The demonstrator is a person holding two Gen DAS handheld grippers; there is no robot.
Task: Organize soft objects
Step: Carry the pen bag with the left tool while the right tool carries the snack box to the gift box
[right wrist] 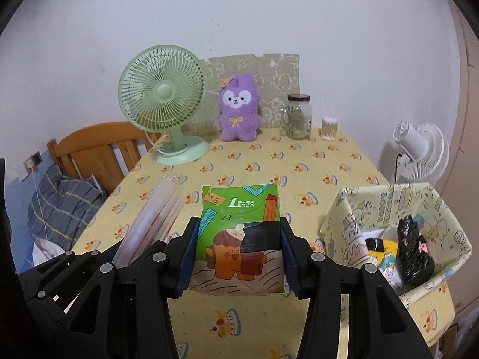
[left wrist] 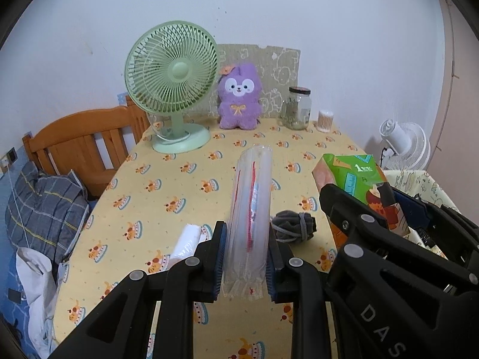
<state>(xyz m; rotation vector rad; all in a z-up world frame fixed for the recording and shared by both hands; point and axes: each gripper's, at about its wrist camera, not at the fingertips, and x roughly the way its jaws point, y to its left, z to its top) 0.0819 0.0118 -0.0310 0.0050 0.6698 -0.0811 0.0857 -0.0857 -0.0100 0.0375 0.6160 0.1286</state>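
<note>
My left gripper (left wrist: 245,251) is shut on a clear plastic roll with red stripes (left wrist: 250,206), held above the table and pointing away from me; the same roll (right wrist: 149,218) shows at the left of the right wrist view. My right gripper (right wrist: 239,254) is shut on a green tissue pack (right wrist: 239,236), lifted off the table; this pack (left wrist: 356,179) appears at the right of the left wrist view. A grey rolled cloth (left wrist: 293,226) and a white plastic bundle (left wrist: 187,240) lie on the yellow tablecloth (left wrist: 167,185). A purple plush toy (right wrist: 238,109) sits at the back.
A fabric-lined box (right wrist: 344,206) at the right holds a black bag (right wrist: 413,254) and small packs. A green fan (right wrist: 163,101), a glass jar (right wrist: 298,116) and a cotton swab tub (right wrist: 329,128) stand at the back. A wooden bed frame (left wrist: 86,137) and a white fan (right wrist: 419,149) flank the table.
</note>
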